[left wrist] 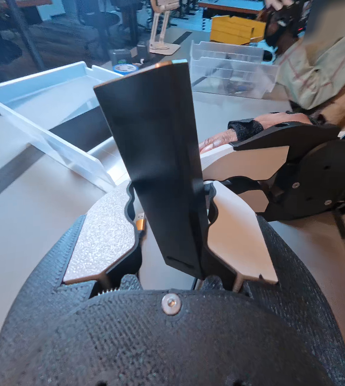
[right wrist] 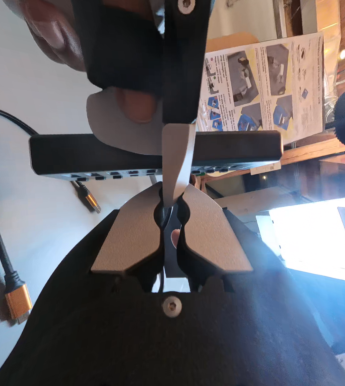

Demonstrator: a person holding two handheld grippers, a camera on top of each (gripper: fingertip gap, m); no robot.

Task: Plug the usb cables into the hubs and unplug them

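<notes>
The left gripper (left wrist: 170, 211) has its two pale textured fingers closed against the flat sides of a long black slab-shaped USB hub (left wrist: 154, 158), which stands tilted up and away between them, its far end toward 12 o'clock. Beneath the hub, just inside the left finger, an orange metal USB plug (left wrist: 139, 222) lies on the pale grey table (left wrist: 31, 208).

In the right wrist view, the right gripper (right wrist: 172, 200) has its fingers almost together, with only a narrow slit between them; a thin dark cable seems to run through that slit, though whether it is pinched cannot be told. Directly ahead at 12 o'clock the left gripper's finger crosses the hub (right wrist: 83, 154), whose lower edge shows a row of ports.

At 9 o'clock a small orange-tipped braided plug (right wrist: 92, 201) lies on the table, and at 7 o'clock a larger orange-shelled plug on a black braided cable (right wrist: 18, 300) lies apart from it. A white open tray (left wrist: 42, 117) sits at 10 o'clock in the left view; a printed instruction sheet (right wrist: 261, 87) leans at 1 o'clock in the right.
</notes>
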